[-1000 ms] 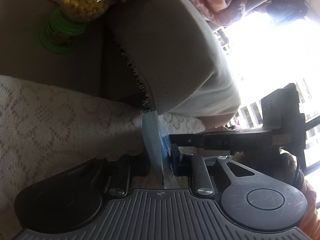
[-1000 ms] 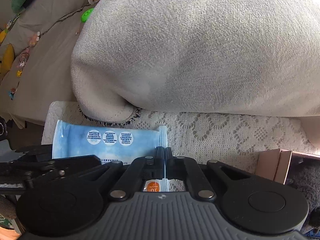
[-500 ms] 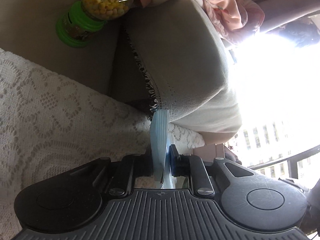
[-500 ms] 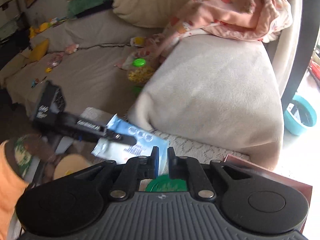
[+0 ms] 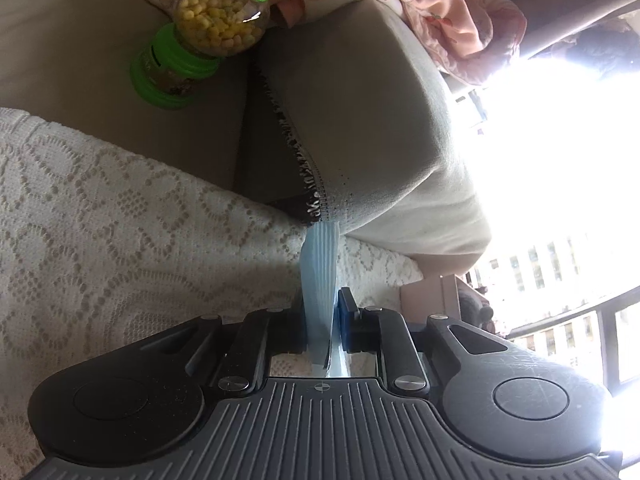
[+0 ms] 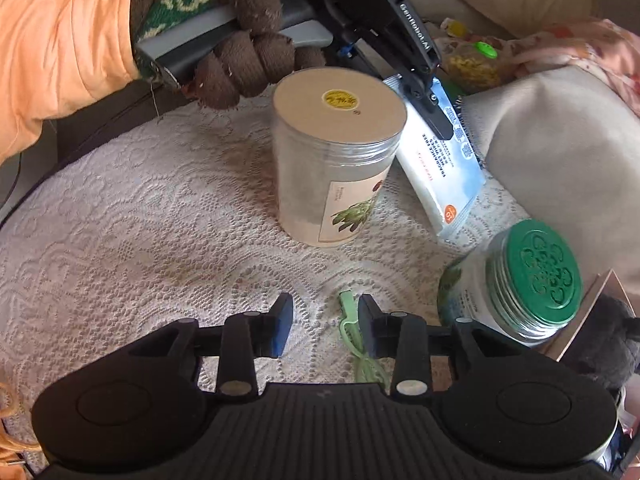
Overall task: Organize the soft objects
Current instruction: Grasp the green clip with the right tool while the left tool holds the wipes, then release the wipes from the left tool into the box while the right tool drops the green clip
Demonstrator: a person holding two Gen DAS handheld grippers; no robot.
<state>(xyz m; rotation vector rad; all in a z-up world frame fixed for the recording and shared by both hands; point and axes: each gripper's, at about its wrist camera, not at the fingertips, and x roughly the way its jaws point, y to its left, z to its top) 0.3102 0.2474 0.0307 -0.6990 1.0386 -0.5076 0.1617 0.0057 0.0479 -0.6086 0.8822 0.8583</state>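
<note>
Crinkled blue pouch (image 5: 319, 280), lace cloth (image 5: 120, 216).

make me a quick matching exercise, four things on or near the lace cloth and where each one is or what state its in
Things:
1. blue wipes pack
2. tall canister
3. green-lidded jar
4. right claw

States:
a. lying tipped on its side
b. jaws opening, nothing pinched
c. clamped in the left claw
d. standing upright on the lace cloth

Pairs: 1-c, 2-d, 3-a, 4-b

Bare lace (image 6: 140, 220) left of canister (image 6: 336, 160) (upright)
</note>
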